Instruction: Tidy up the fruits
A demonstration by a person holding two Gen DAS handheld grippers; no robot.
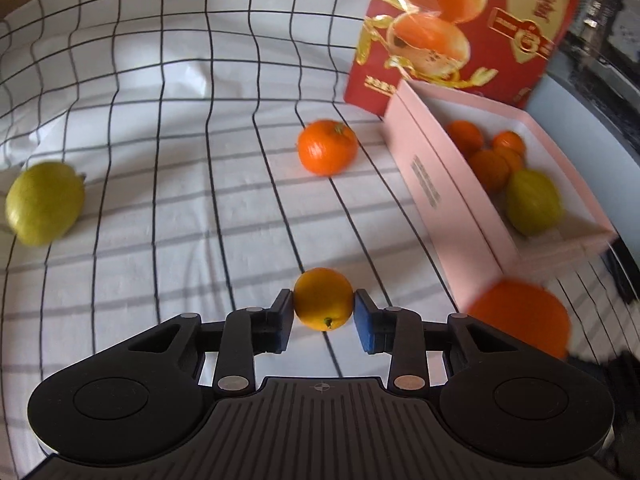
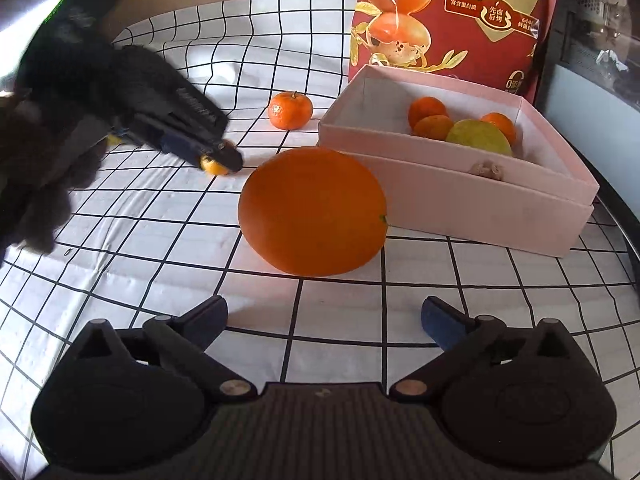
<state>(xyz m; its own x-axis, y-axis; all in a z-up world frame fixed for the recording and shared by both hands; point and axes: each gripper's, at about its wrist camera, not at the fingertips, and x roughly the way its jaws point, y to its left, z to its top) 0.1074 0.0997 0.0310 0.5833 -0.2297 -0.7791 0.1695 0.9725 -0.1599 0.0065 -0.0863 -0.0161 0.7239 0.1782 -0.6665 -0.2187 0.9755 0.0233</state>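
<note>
Left gripper (image 1: 323, 306) around small orange (image 1: 323, 299)

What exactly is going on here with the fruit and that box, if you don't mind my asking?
A person with a handheld gripper in each hand is sorting fruit into an open pink cardboard box, which already holds several small oranges and a green fruit. The left gripper is shut on a small yellow-orange citrus fruit. The right gripper is open, facing a large orange on the checked tablecloth. A tangerine and a loose green fruit lie outside the box.
</note>
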